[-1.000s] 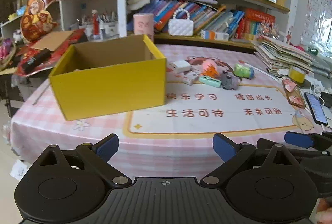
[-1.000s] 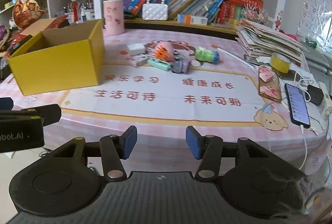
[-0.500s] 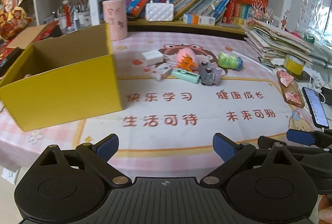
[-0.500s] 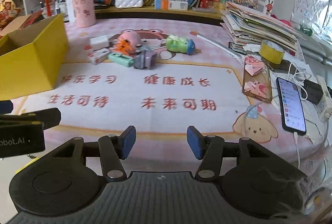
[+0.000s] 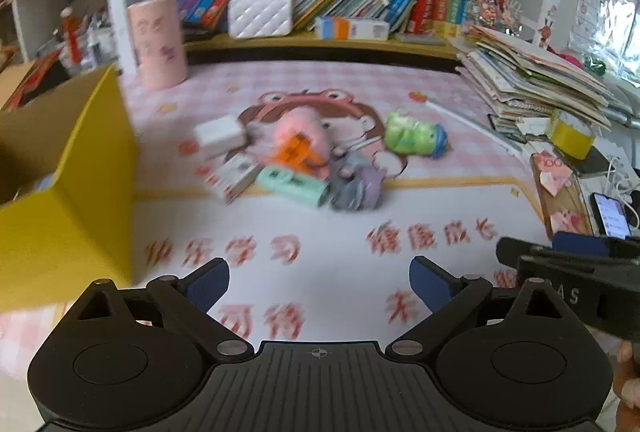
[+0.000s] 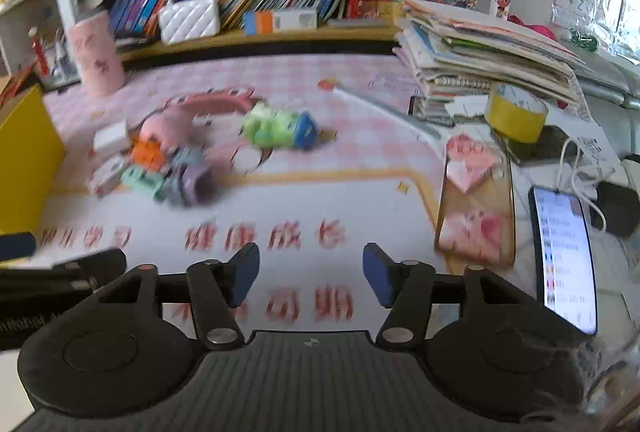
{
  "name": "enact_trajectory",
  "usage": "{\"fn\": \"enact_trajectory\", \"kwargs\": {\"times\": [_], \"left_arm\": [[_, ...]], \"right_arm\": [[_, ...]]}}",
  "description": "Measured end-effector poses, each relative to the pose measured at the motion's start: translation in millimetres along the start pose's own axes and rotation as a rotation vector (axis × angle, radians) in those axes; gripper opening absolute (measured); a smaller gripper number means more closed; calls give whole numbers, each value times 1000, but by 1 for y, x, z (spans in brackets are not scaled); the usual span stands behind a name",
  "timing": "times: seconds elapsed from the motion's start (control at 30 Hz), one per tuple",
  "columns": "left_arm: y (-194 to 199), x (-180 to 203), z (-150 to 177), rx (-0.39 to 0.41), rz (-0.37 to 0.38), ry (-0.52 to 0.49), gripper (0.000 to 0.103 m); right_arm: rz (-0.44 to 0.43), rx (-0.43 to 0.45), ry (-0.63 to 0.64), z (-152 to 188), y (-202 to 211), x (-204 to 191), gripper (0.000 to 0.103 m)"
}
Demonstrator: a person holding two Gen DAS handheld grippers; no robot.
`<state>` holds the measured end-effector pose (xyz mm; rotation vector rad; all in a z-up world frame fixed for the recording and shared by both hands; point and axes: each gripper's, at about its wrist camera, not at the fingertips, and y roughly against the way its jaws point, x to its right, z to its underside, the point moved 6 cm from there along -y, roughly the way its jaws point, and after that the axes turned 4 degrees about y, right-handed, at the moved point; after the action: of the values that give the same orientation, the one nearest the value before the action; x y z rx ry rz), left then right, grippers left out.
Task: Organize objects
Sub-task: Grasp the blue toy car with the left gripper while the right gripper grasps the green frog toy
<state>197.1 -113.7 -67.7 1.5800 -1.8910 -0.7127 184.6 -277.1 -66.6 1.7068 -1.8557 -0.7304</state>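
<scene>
- Our left gripper (image 5: 319, 282) has its jaws wide apart, nothing between them, just the white mat (image 5: 320, 240) with red characters below.
- Our right gripper (image 6: 311, 274) is at a middling gap and its jaws are opening as we speak, with nothing between the pads (image 6: 245, 272).
- Both hang over the front edge of the desk (image 5: 320, 84), side by side; each shows at the edge of the other's view.
- The toys sit in a tight cluster mid-desk, at the mat's far edge, well apart from both grippers.
- In that cluster: a white block (image 5: 219, 131) at the left, a pink toy (image 5: 302, 130) with an orange piece (image 5: 296, 148) on it, a mint box (image 5: 294, 185) in front, a grey-purple toy (image 5: 356, 184) touching the mint box's right end.
- A small white carton (image 5: 234, 176) lies just left of the mint box. The picture is blurred, so finer detail we cannot tell.
- The green toy (image 5: 414, 139) with a blue end lies on its side, just right of the cluster.
- The yellow box (image 5: 72, 224) stands open at the desk's left edge, near the cluster; we can't make out what is inside.
- Back left, a pink cup (image 5: 158, 40) stands upright.
- Right edge: a stack of papers (image 5: 532, 80), a yellow tape roll (image 6: 516, 112) in front of it, and a lit phone (image 6: 566, 256) on a cable near the front right corner.
</scene>
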Motion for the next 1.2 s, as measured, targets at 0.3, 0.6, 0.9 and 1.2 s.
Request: {"fn": "enact_trajectory", "kwargs": {"times": [0.3,0.6,0.9,1.2], "left_arm": [[-53,24,-42,28,-34,-3,83],[-111,46,-53,-36,-74,-115,69],[-126,48,-51,-42,-80,-106,43],[-58,0,-52,-40,12,121,43]], "right_arm": [[-12,49,-74,-44,-35,28,68],[-40,50,-52,-70,-65,36,80],[-63,14,-28,-81,-97,35,85],[-131,3,6,-89,-141,-5,96]]}}
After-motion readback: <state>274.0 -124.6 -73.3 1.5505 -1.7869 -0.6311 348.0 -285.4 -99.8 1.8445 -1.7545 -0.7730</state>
